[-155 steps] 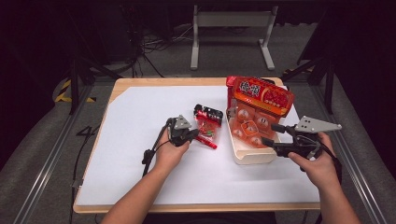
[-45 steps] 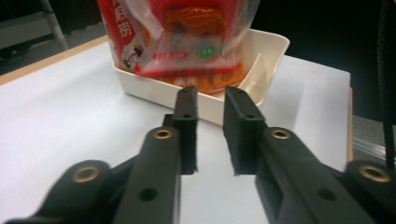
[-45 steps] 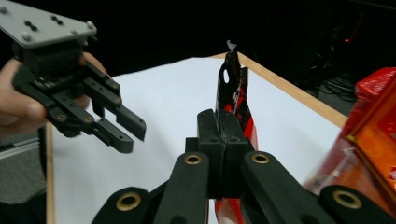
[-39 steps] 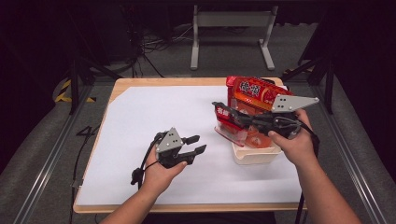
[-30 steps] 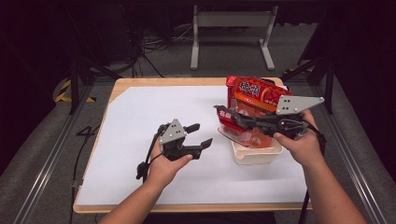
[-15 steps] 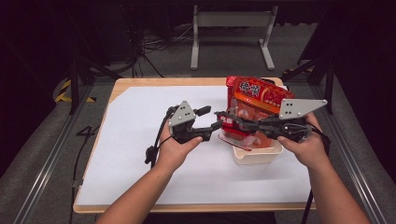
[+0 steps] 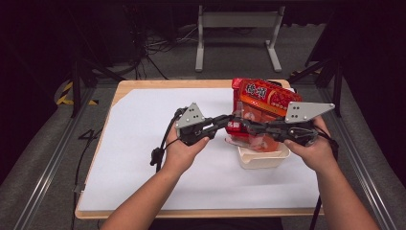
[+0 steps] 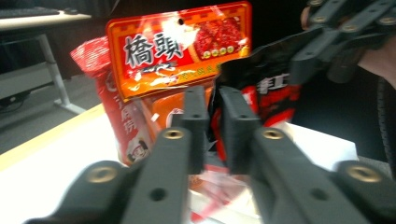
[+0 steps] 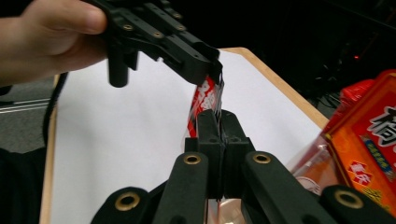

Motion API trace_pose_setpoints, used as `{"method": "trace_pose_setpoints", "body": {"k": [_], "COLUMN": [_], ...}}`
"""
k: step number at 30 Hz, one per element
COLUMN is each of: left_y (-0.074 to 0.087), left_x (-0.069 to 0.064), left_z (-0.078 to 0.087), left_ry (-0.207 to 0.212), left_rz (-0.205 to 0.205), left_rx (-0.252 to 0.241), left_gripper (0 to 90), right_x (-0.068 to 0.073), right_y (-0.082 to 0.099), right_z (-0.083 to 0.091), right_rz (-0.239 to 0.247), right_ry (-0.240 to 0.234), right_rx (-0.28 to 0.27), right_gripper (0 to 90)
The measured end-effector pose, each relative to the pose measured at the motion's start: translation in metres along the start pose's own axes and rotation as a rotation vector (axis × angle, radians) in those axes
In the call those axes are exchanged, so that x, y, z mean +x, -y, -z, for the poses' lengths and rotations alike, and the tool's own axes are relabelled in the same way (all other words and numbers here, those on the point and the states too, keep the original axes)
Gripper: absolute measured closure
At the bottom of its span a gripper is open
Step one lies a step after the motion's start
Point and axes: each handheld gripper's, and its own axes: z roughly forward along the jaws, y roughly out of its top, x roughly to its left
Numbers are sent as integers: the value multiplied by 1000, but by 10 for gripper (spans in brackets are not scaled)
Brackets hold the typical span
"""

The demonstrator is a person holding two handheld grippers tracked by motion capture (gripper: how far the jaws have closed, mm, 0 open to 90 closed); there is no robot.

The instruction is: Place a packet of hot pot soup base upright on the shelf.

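A small red and black sachet (image 7: 234, 126) hangs in the air above a white tub (image 7: 263, 159), held from both sides. My right gripper (image 7: 241, 125) is shut on its one edge; in the right gripper view the sachet (image 9: 203, 100) rises from its closed jaws (image 9: 215, 122). My left gripper (image 7: 229, 119) comes in from the left. Its jaws have just been closing and now pinch the sachet's (image 8: 268, 91) other edge (image 8: 212, 116). A large orange-red snack bag (image 7: 262, 98) stands upright in the tub behind them.
A white sheet (image 7: 143, 143) covers most of the wooden table (image 7: 143, 85). The tub sits at the sheet's right side with red packets inside. Cables trail from both grippers. A metal stand (image 7: 237, 33) is on the floor beyond the table.
My left gripper has risen and moved right to the sachet that the right gripper holds over the tub. Its jaws went from open to shut on the sachet. The right gripper stayed put.
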Motion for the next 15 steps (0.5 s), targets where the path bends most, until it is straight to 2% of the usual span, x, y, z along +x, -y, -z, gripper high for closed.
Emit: {"method": "trace_pose_setpoints", "body": {"k": [5, 15], "left_y": [-5, -8], "left_x": [-8, -16], "left_z": [-3, -13], "left_ry": [24, 81], "left_rz": [-14, 13], "left_rx": [-4, 8], "left_gripper": [889, 894], "right_x": [-5, -7], "right_y": [3, 11], "right_z": [7, 18], "right_rz": [-24, -79], "right_ry": [73, 118], "right_rx": [-8, -8], "right_gripper": [895, 889]}}
